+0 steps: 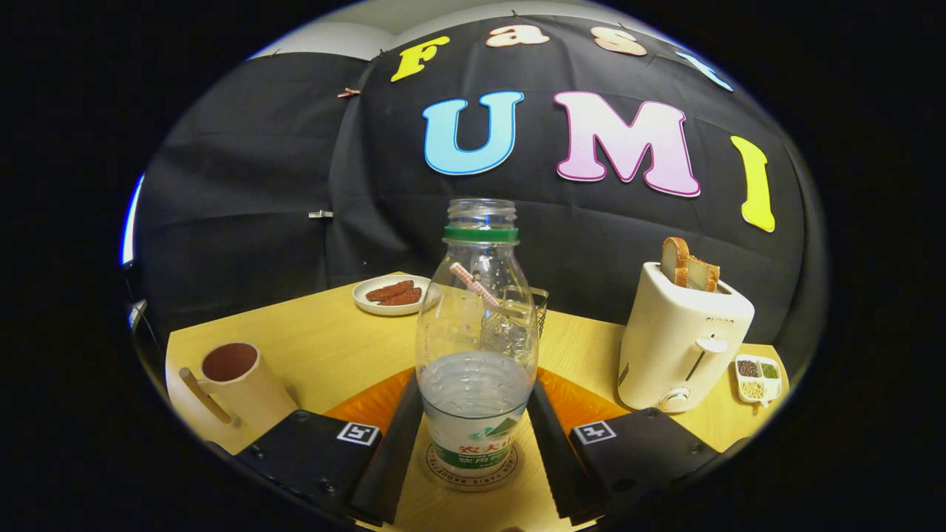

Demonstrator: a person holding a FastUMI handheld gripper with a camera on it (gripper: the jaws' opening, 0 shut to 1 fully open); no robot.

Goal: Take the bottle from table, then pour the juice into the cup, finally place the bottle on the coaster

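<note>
i am holding my claw around the bottle, one finger along each side of its lower body. the fingers are lying right against its sides, and whether they are still squeezing or just starting to let go i cannot tell.

the bottle is standing upright on the round coaster, whose printed ring is peeking out under the base, on the yellow worktop. its long axis is running straight up and down, with the open, capless neck and its green ring pointing at the ceiling. a little clear liquid is sitting in the bottom, so by my reckoning the pouring is done and the placing is nearly finished.

what is worrying me: the bottle is light and mostly empty, so if one finger is dragging as i am opening or backing away, it could tip or slide off the coaster, and with no cap the rest would be spilling. if i am pulling back crooked, a fingertip could be catching the label band.

the cup is standing well off to the left of my fingers, the toaster to the right; neither is crowding my way out.
</note>
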